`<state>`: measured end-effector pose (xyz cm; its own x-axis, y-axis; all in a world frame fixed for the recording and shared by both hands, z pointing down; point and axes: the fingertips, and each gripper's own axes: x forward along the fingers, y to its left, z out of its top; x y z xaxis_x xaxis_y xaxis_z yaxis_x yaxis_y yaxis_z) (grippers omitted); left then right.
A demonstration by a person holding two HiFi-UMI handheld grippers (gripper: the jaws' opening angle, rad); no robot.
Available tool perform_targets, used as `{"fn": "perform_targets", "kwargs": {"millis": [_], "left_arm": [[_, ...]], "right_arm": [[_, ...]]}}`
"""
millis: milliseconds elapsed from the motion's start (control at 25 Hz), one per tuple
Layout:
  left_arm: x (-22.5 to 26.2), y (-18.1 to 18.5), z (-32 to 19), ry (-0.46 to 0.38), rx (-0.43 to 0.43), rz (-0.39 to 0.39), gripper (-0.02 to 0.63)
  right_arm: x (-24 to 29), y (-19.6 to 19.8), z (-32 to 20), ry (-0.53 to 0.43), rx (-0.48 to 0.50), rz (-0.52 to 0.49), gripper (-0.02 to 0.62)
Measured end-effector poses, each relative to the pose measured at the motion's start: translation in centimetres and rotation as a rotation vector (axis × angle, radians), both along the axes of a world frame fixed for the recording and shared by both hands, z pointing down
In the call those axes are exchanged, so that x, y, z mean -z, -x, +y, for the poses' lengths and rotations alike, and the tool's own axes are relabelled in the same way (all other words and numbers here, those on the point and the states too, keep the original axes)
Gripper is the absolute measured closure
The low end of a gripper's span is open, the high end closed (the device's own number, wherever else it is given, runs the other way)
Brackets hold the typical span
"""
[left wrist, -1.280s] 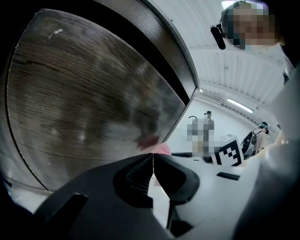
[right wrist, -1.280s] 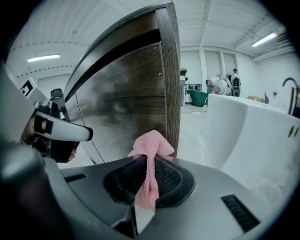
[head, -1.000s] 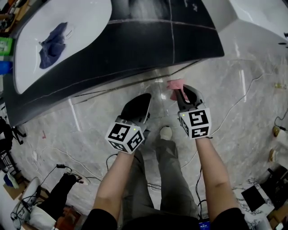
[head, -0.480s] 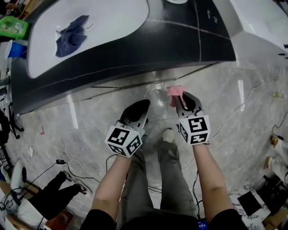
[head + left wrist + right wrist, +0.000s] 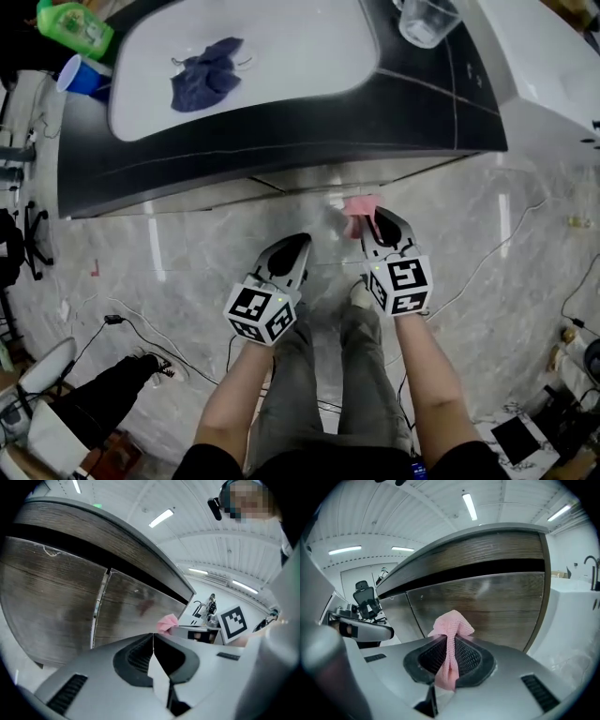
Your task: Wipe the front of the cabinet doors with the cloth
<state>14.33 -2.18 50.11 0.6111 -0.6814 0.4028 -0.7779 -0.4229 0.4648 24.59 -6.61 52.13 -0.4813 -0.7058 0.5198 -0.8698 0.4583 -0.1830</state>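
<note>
No legible words, numbers or brand names anywhere. Only black-and-white square code markers, on the cube (image 5: 263,314) of the left gripper (image 5: 292,246) and the cube (image 5: 400,286) of the right gripper (image 5: 378,223): patterns, not lettering. Perhaps a printed label on the green bottle (image 5: 75,28), too small and blurred to read.

The right gripper (image 5: 449,641) has its fingers (image 5: 471,657) pinched together on a pink cloth (image 5: 451,624), whose bunched top sticks up above them. Beyond stands a wood-grain cabinet door (image 5: 501,603) with a dark gap along its top. The left gripper (image 5: 361,631) shows at the left.
</note>
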Motion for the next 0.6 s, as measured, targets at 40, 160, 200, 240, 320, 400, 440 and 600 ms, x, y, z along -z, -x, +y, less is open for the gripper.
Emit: {"fn": "perform_targets", "kwargs": {"millis": [40, 160, 200, 240, 320, 400, 440, 600], "left_arm": [[0.4, 0.5, 0.2, -0.002, 0.004, 0.003, 0.597], [1.5, 2.4, 1.1, -0.001, 0.017, 0.009, 0.597], [1.8, 3.0, 1.4, 0.0, 0.022, 0.011, 0.597], [2.2, 3.6, 1.5, -0.002, 0.028, 0.013, 0.597], [3.1, 4.6, 1.5, -0.009, 0.038, 0.018, 0.597], [4.1, 5.5, 2.1, -0.007, 0.044, 0.024, 0.597], [4.6, 5.9, 2.4, -0.006, 0.046, 0.026, 0.597], [6.6, 7.4, 3.0, -0.024, 0.06, 0.03, 0.597]], "right_arm": [[0.5, 0.9, 0.1, -0.004, 0.009, -0.002, 0.54], [1.9, 3.5, 1.0, -0.006, 0.038, -0.006, 0.541], [2.4, 4.3, 1.4, -0.007, 0.047, -0.008, 0.54], [2.9, 5.1, 1.5, -0.011, 0.055, -0.009, 0.541], [4.1, 6.4, 1.7, -0.021, 0.066, -0.013, 0.541], [5.1, 7.5, 2.5, -0.016, 0.071, -0.019, 0.54], [5.5, 8.1, 3.0, -0.01, 0.073, -0.022, 0.54], [7.5, 10.0, 4.0, -0.01, 0.085, -0.033, 0.541]]}}
